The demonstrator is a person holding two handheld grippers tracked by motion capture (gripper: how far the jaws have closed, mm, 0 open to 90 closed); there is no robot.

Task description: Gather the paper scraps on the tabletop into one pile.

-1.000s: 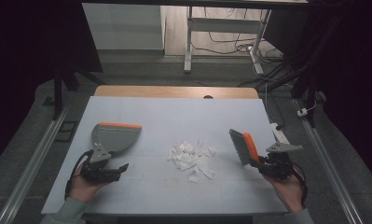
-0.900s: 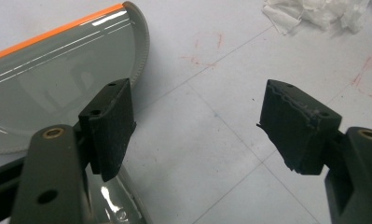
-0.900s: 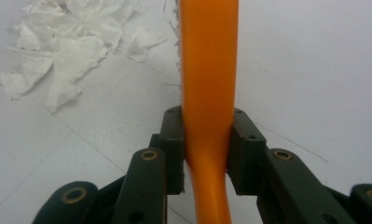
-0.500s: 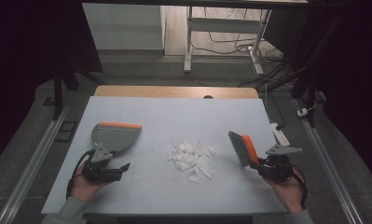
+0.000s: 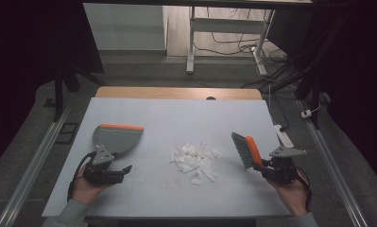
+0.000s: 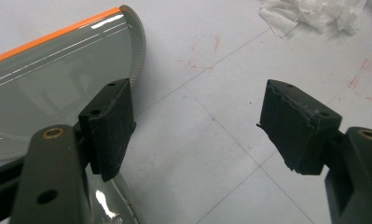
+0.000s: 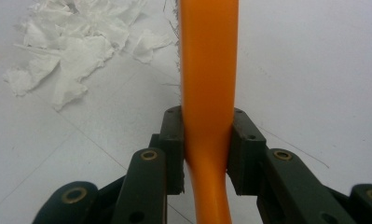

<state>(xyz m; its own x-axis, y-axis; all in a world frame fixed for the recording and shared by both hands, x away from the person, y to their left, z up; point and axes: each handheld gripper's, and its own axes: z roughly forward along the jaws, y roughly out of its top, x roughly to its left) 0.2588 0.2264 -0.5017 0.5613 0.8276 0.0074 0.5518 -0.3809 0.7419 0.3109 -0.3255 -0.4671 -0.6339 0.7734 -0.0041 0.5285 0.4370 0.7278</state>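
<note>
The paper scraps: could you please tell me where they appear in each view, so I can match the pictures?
High view: the paper scraps lie mid-table, between the dustpan and the brush.
Left gripper view: scraps at the top right edge, beyond the open jaws.
Right gripper view: scraps at upper left, left of the orange brush handle.
Shared landmark: the scraps themselves on the white table.

text: we read none | labels, brands, numbers: we find none | signs: only faint red marks on the table (image 6: 207, 56), illegible to us

high: above, forward-down, far | gripper views: close, low, level | shared: paper scraps (image 5: 193, 161)
</note>
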